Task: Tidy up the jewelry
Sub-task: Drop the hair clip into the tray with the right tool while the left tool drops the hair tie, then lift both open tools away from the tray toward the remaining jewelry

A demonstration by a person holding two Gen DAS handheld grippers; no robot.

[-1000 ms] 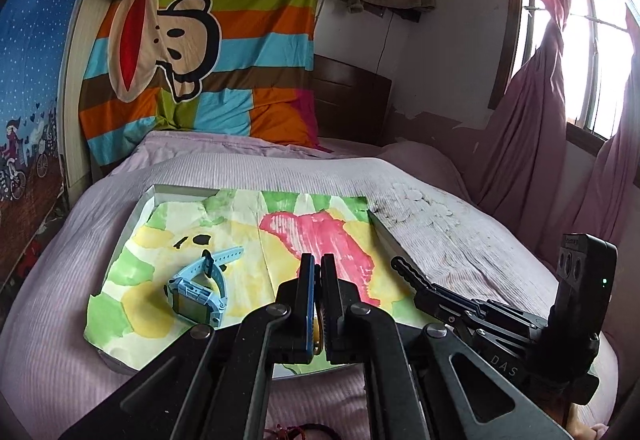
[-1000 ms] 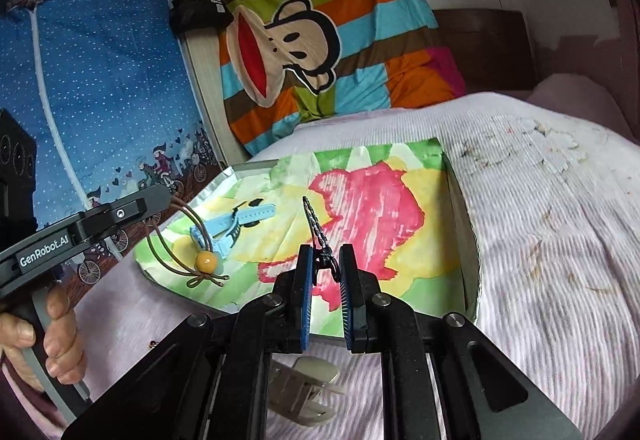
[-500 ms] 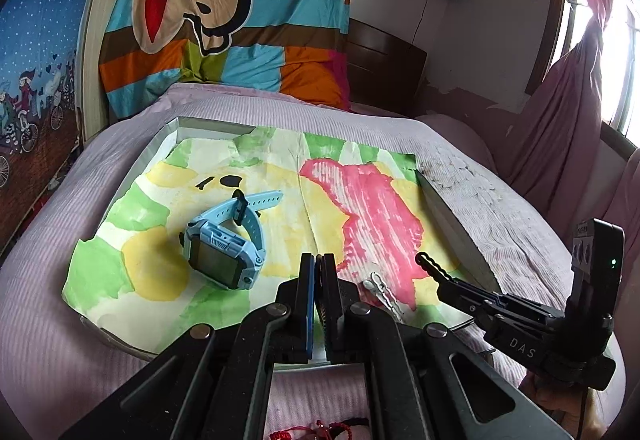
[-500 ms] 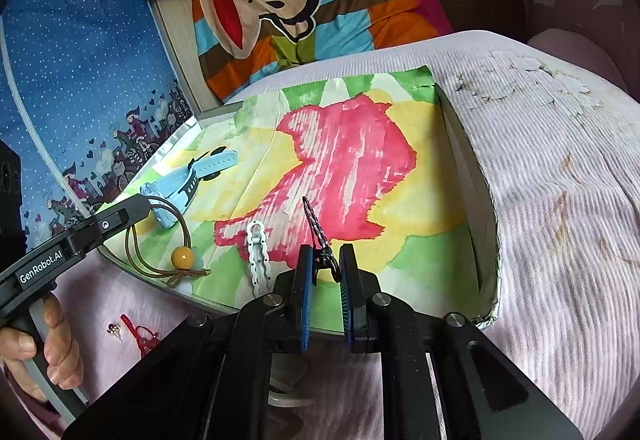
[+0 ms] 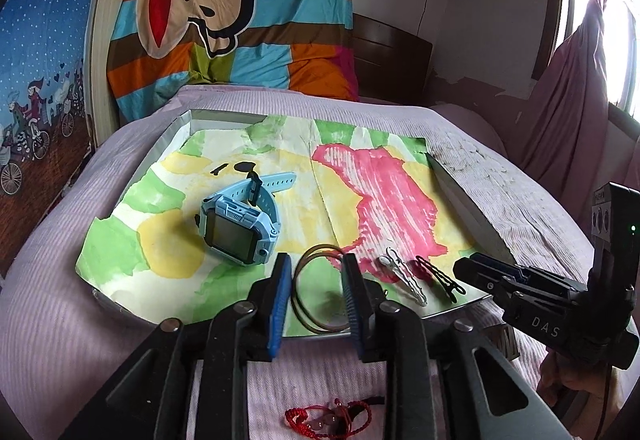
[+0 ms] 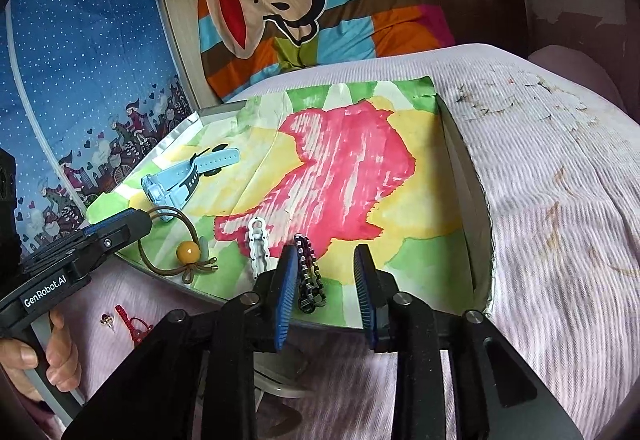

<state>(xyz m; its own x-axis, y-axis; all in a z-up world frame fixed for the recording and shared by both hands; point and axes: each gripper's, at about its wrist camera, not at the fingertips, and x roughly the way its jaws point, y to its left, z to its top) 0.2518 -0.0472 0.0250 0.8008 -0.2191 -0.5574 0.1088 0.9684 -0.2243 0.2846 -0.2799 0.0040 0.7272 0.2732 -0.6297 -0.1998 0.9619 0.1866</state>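
Jaws of both the left gripper [image 5: 316, 294] and right gripper [image 6: 326, 290] stand released, hair tie [image 6: 182, 240] and dark clip [image 6: 309, 280] apparently laid side by side on the tray [image 5: 168, 143].

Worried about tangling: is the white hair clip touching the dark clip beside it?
Apart. The left wrist view shows painted paper between the white hair clip and the dark clip.

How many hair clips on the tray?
2: white clip and dark clip, side by side near the front edge of the tray. Grippers may hide more.
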